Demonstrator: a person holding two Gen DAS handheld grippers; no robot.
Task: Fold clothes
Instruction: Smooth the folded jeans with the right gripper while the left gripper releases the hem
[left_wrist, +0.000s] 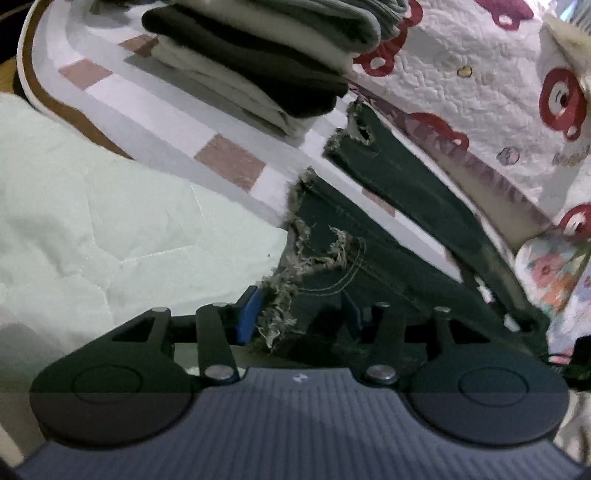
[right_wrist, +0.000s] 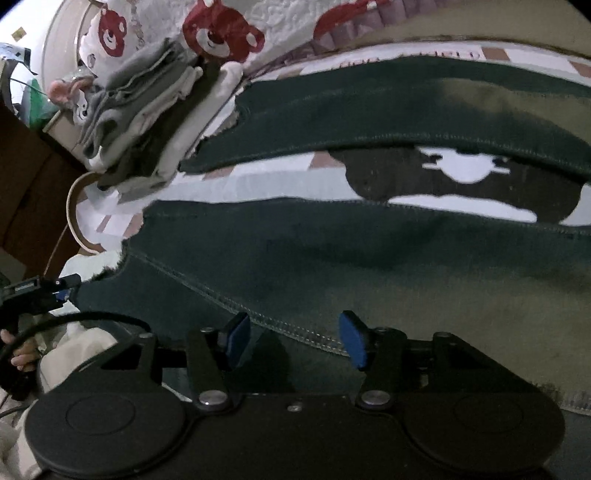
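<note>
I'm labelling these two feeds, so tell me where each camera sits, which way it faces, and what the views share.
Left wrist: sits on the left gripper, looking down along its fingers at the frayed hem of the dark jeans, which lies between them; beyond, a stack of folded clothes.
Right wrist: sits on the right gripper, looking down over the jeans' legs, blue fingers apart; the left gripper and the person's hand show at the left edge.
Shared: the jeans, the folded stack, the bear-print quilt.
</note>
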